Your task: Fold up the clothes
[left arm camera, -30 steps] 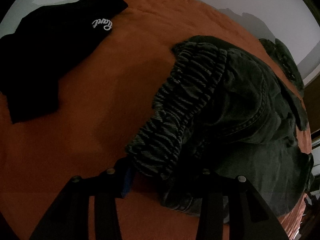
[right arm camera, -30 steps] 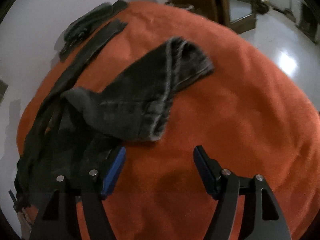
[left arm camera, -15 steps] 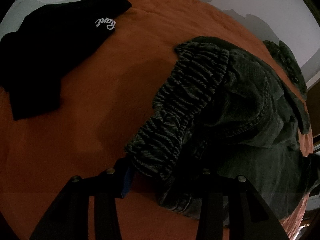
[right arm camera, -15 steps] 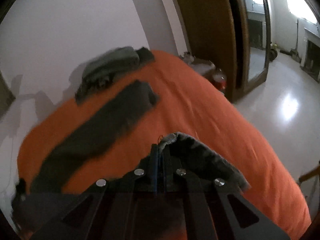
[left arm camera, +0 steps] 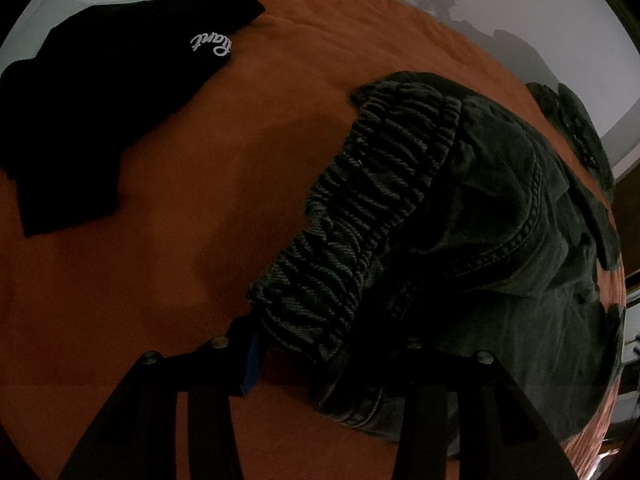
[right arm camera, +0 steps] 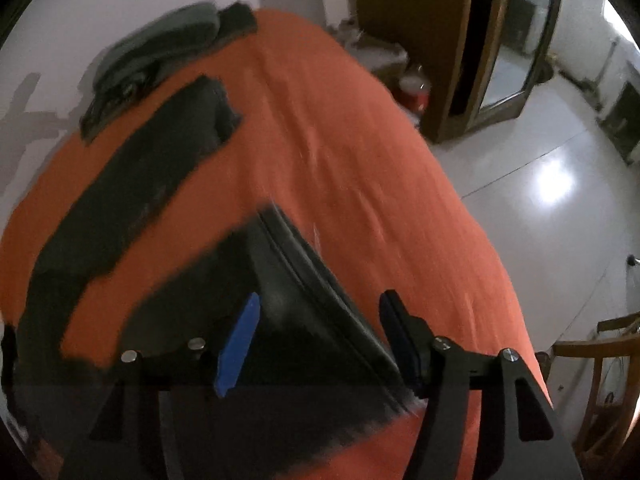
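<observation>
Dark green trousers lie on the orange bed, their gathered elastic waistband bunched up. My left gripper is open, with the waistband corner lying between its fingers. In the right wrist view one trouser leg stretches away to the upper left and the other leg's hem lies between the fingers of my right gripper, which is open.
A black garment with white lettering lies at the far left of the bed. A folded grey-green garment sits by the wall. Beyond the bed's right edge are a wooden door, a shiny tiled floor and a wooden chair.
My right gripper was shut on the trouser leg hem half a second ago and is now open, with the hem dropped on the bed. The left gripper has hardly moved.
</observation>
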Action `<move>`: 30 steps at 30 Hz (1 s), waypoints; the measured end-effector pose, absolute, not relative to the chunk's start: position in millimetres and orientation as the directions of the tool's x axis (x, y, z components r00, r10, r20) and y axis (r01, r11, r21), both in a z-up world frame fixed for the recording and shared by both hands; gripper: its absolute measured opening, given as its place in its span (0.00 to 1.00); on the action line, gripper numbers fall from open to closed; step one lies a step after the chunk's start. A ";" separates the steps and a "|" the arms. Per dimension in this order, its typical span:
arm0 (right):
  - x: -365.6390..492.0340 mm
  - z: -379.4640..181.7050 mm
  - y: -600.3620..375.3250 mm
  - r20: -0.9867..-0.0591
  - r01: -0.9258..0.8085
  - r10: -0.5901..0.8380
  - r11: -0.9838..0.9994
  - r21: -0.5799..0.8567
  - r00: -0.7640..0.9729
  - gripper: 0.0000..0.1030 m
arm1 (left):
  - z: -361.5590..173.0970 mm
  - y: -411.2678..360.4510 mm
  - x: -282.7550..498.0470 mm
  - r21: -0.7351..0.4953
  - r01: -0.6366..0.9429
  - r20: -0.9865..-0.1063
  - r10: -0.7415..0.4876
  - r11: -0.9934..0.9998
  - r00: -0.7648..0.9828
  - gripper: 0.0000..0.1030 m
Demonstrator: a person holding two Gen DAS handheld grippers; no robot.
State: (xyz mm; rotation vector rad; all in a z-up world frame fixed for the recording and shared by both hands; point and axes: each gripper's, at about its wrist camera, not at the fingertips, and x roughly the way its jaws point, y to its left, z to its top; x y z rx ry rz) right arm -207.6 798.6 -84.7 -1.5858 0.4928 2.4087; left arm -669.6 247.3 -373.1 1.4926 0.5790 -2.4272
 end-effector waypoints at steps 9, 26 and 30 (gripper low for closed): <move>-163.8 -139.4 805.3 -0.957 -0.307 0.002 -0.947 0.092 -0.292 0.31 | -373.0 248.7 -674.5 -0.189 0.416 -0.897 -0.015 -0.889 -0.441 0.45; -8.0 -33.0 811.3 -0.904 -0.586 0.246 -0.811 0.005 -0.349 0.18 | -370.5 251.4 -655.8 -0.234 0.393 -0.893 0.038 -0.889 -0.448 0.45; 13.7 -82.3 814.8 -0.944 -0.635 0.214 -0.773 -0.006 -0.252 0.18 | -372.4 245.8 -653.6 -0.261 0.392 -0.891 0.064 -0.882 -0.450 0.46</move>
